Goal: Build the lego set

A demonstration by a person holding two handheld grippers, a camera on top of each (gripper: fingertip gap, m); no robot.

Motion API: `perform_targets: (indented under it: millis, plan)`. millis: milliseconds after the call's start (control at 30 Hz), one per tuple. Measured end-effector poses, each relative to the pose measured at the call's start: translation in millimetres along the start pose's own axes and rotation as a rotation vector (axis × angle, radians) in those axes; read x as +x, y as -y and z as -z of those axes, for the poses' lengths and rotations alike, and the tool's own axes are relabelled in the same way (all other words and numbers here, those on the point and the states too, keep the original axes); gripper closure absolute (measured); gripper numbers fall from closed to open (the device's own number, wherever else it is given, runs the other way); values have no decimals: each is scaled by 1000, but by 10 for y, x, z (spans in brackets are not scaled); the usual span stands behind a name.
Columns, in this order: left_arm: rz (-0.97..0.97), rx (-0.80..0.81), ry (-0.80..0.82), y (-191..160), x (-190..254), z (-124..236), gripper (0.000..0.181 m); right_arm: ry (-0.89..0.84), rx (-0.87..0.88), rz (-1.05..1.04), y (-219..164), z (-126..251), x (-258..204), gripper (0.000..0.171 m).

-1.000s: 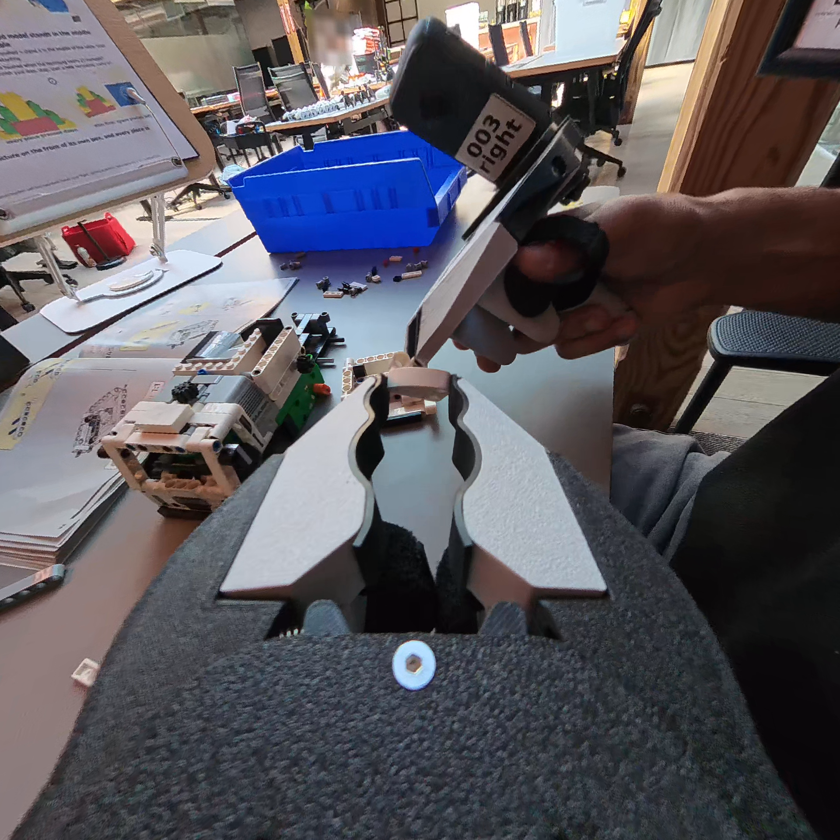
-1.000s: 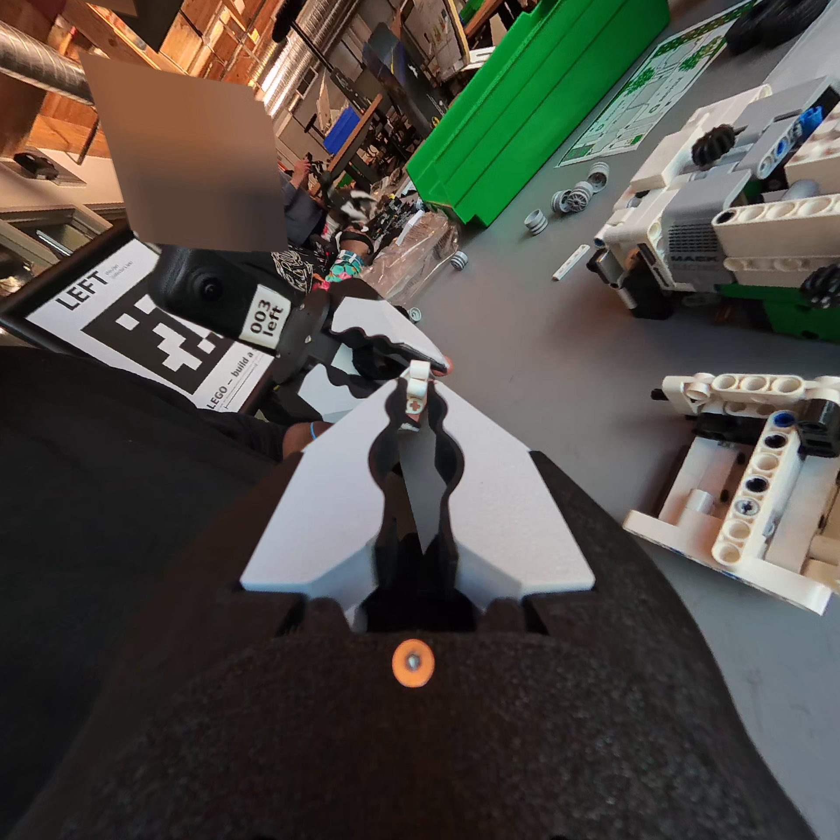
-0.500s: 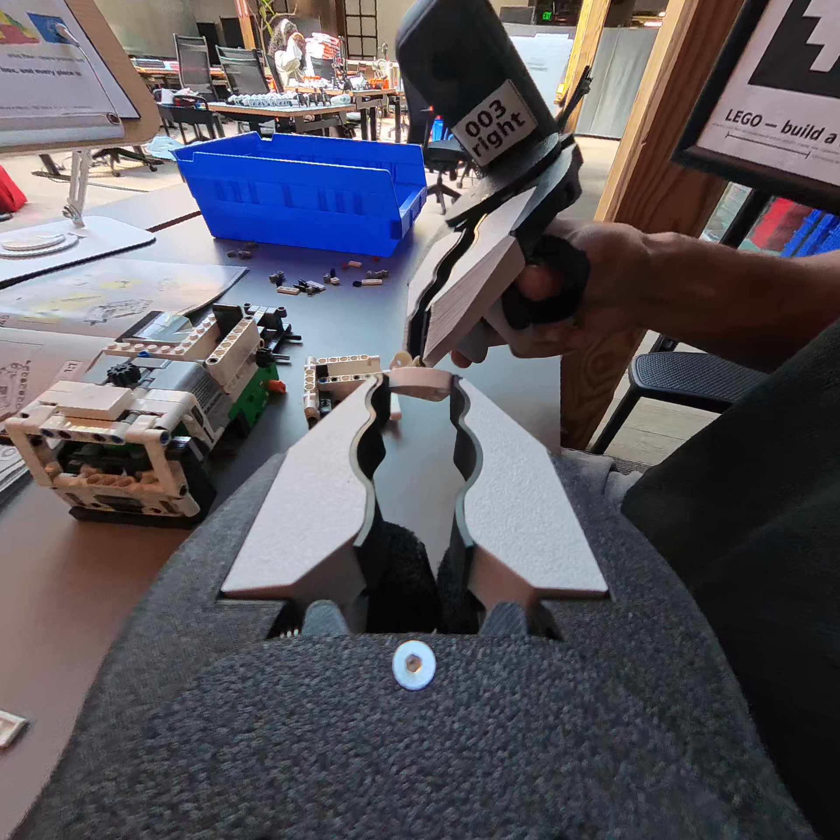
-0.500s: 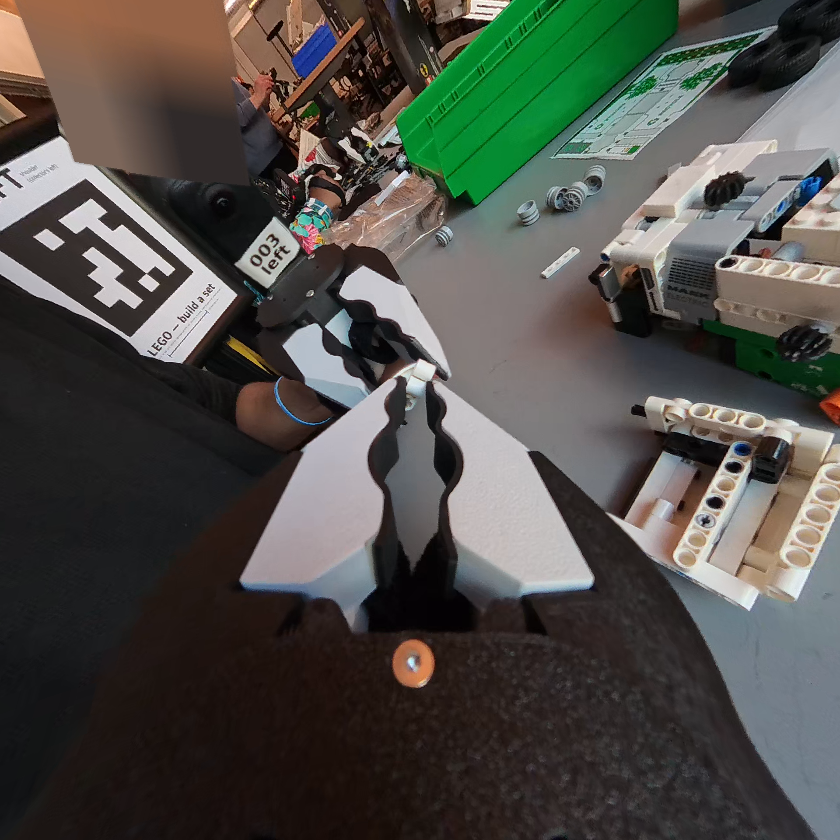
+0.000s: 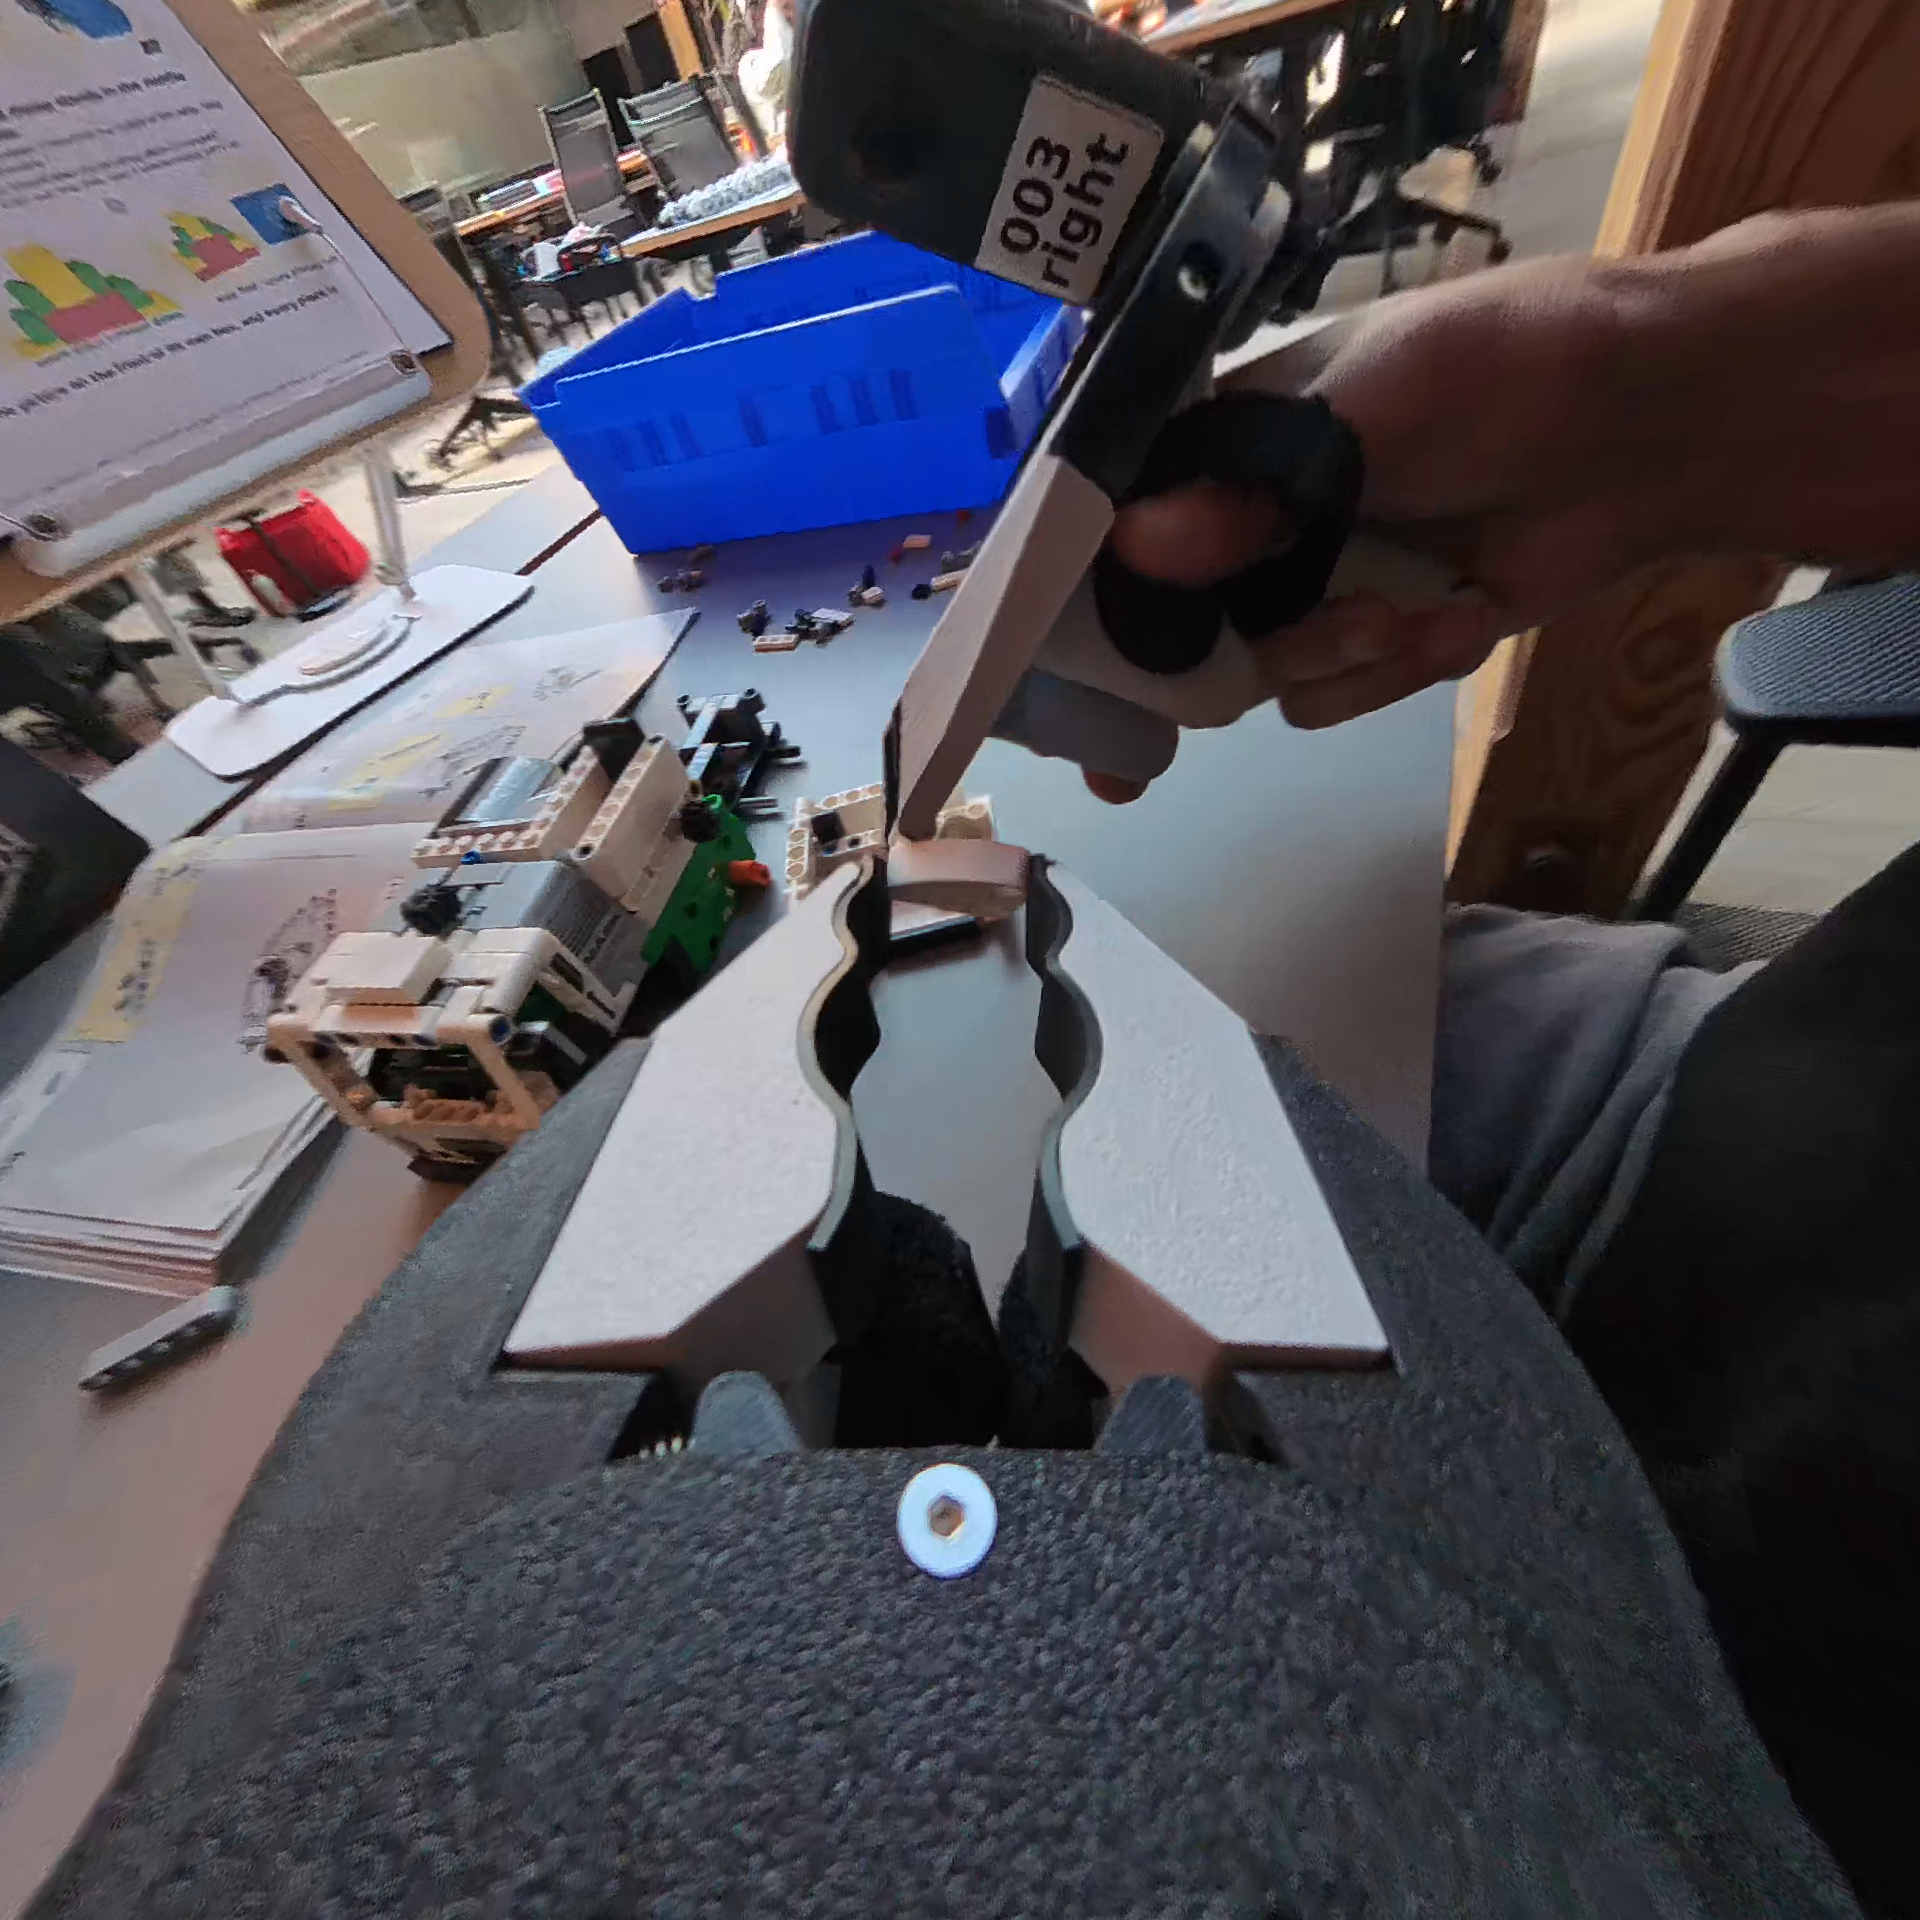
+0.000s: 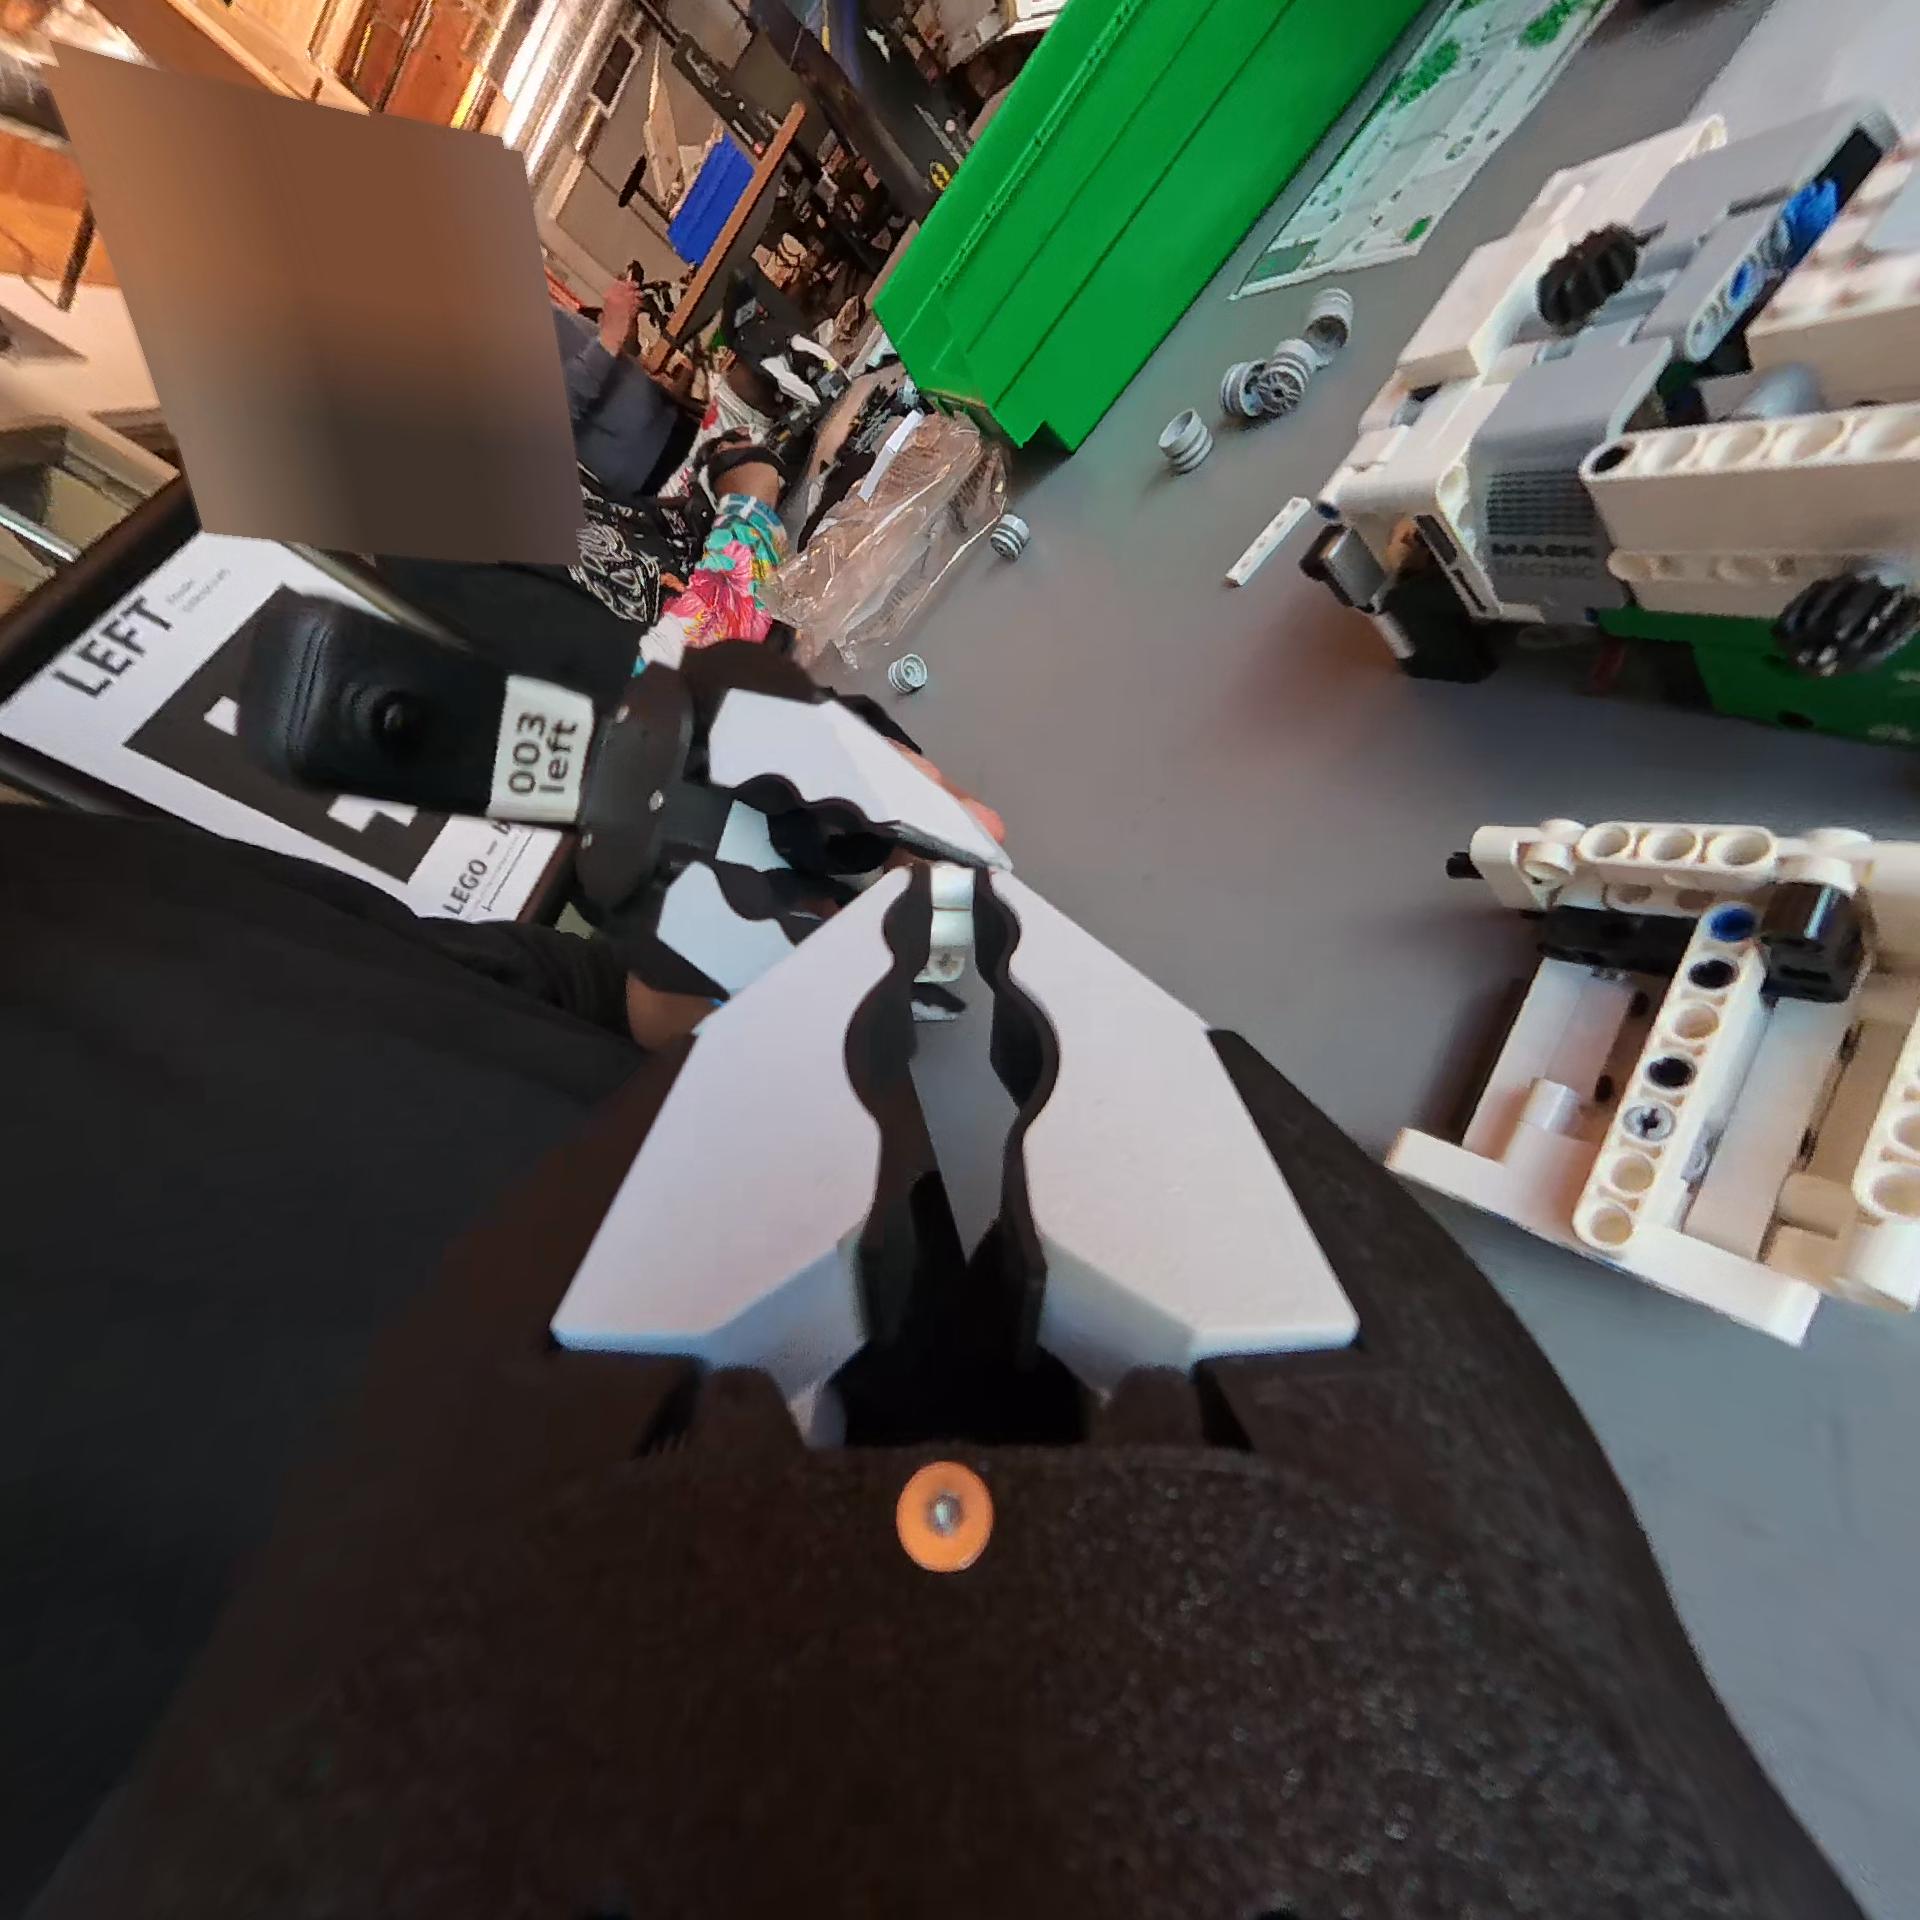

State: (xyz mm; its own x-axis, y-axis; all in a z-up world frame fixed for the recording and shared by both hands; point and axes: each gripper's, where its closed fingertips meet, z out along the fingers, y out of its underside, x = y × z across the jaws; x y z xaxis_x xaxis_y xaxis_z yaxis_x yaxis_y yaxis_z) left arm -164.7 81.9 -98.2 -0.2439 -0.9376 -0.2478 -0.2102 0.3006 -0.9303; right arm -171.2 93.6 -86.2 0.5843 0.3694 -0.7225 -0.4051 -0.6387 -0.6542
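Mid-air join step, I'd say: left gripper (image 5: 951, 883) clamps a small white piece (image 5: 951, 871), right gripper (image 6: 945, 909) pinches its own bit (image 6: 948, 925) from 12 o'clock, table (image 5: 1195, 831) below; next needs aligning & pressing together.

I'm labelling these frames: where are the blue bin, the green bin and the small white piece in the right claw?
blue bin (image 5: 790, 436), left wrist view, on its front wall.
green bin (image 6: 1081, 239), right wrist view, on its long side wall.
small white piece (image 6: 948, 920), right wrist view, on its middle, between the fingertips.
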Motion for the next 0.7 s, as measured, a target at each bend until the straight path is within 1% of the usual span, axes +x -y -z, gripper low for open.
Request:
perform_targets:
  millis: [167,367,467,533,567,633,700]
  plan:
    - [-53,-29,49,-33,-17,-23,156,-1,16,-71,-8,-3,38,164]
    - [-221,-83,152,-44,-36,-31,156,-13,22,-135,-9,5,36,164]
    - [-259,-97,171,-64,-41,-40,156,-13,29,-167,-15,7,50,164]
    - [-209,-80,144,-63,-38,-47,156,-7,40,-170,-9,7,66,164]
    - [-163,-63,111,-50,-25,-46,156,5,47,-128,1,16,56,164]
    - [-10,-23,-8,-22,37,-33,156,25,80,-22,56,66,38,156]
    - [122,39,-106,38,71,14,156,5,73,116,67,136,46,154]
